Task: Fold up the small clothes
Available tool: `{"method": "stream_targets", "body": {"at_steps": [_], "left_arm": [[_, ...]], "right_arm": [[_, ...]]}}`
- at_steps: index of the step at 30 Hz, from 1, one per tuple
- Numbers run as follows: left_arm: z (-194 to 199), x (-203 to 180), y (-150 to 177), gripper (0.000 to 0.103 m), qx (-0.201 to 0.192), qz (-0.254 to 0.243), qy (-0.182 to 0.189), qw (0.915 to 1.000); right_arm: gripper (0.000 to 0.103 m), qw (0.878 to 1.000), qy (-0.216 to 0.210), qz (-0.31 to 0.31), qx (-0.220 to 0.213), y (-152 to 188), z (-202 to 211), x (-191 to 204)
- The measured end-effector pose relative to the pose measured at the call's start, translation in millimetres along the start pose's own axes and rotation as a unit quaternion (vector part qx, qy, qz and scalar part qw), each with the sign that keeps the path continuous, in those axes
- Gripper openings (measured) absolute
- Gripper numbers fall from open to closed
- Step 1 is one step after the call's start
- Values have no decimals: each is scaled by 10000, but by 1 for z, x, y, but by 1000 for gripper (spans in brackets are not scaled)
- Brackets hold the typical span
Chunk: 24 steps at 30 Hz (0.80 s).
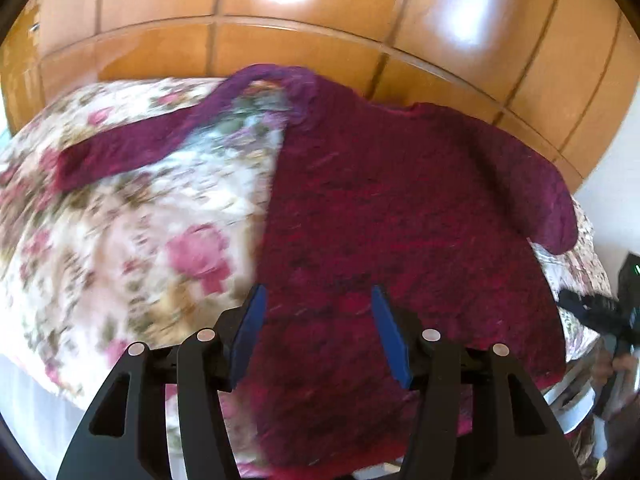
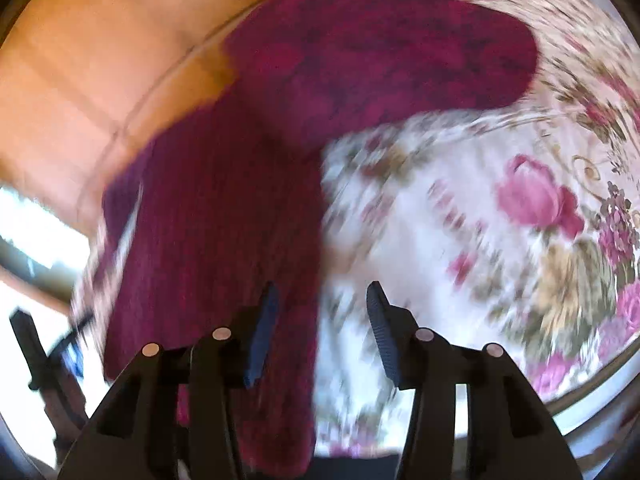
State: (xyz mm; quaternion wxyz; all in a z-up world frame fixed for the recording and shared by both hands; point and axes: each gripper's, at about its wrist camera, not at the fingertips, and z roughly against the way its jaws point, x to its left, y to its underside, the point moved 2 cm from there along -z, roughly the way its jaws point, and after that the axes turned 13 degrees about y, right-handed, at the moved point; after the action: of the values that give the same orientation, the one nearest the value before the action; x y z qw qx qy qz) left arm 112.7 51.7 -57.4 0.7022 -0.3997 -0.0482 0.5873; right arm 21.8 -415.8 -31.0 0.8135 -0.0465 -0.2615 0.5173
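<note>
A dark red knitted sweater (image 1: pixel 392 216) lies spread flat on a floral bedspread (image 1: pixel 120 240), one sleeve stretched to the left and the other curled at the right. My left gripper (image 1: pixel 318 300) hovers over the sweater's lower hem, jaws apart, nothing pinched between its blue pads. In the right wrist view the same sweater (image 2: pixel 224 220) fills the left half, with a sleeve (image 2: pixel 380 52) bent across the top. My right gripper (image 2: pixel 322 300) stands open above the sweater's right edge and the bedspread (image 2: pixel 480 220). Both views are motion-blurred.
A glossy wooden wardrobe (image 1: pixel 280 32) rises behind the bed. Dark gear on a stand (image 1: pixel 600 312) sits beyond the bed's right edge. In the right wrist view a dark stand (image 2: pixel 36 360) shows at the lower left.
</note>
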Motion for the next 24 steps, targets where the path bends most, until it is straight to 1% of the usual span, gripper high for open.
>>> {"method": "stream_targets", "body": {"at_steps": [3, 5, 6, 7, 8, 9, 11, 15, 17, 18, 19, 20, 21, 23, 24], "left_arm": [[-19, -19, -6, 53, 119, -142, 143, 9997], [-33, -30, -7, 53, 241, -276, 188, 9992], [-39, -34, -7, 53, 287, -335, 199, 9988], [-47, -40, -8, 55, 342, -389, 230, 9984], [-51, -44, -7, 62, 416, -442, 267, 9978], [-56, -46, -6, 65, 465, -474, 277, 9974], [-64, -47, -5, 65, 585, -484, 315, 9966], [-75, -50, -2, 65, 780, -464, 293, 9954], [-81, -52, -2, 65, 847, -492, 225, 9949], [-84, -53, -2, 65, 882, -490, 186, 9947], [-87, -53, -2, 65, 926, -469, 159, 9945], [-91, -52, -1, 65, 985, -418, 132, 9942], [-93, -51, -1, 68, 1023, -364, 105, 9940], [-95, -50, 0, 70, 1051, -306, 89, 9939], [-97, -50, 0, 72, 1069, -316, 73, 9937]], "right_arm": [[54, 9968, -32, -782, -183, -27, -7, -27], [59, 9925, 42, -1148, -423, -43, -1, -42], [61, 9901, 96, -1257, -624, -52, 6, -50], [72, 9885, 168, -1274, -799, -60, 13, -55], [87, 9870, 260, -1269, -955, -68, 18, -59], [92, 9850, 332, -1283, -1107, -77, 22, -66], [93, 9829, 310, -1353, -1209, -91, 21, -80], [94, 9845, 243, -1318, -1127, -113, 0, -113], [93, 9869, 36, -1229, -1041, -126, -19, -113], [92, 9879, -66, -1204, -974, -127, -25, -115], [82, 9891, -184, -1156, -889, -130, -32, -114], [61, 9907, -264, -1082, -785, -133, -36, -107], [51, 9928, -171, -979, -672, -138, -43, -104], [12, 9950, 14, -811, -590, -139, -44, -100], [10, 9955, 189, -737, -573, -140, -43, -98]]}}
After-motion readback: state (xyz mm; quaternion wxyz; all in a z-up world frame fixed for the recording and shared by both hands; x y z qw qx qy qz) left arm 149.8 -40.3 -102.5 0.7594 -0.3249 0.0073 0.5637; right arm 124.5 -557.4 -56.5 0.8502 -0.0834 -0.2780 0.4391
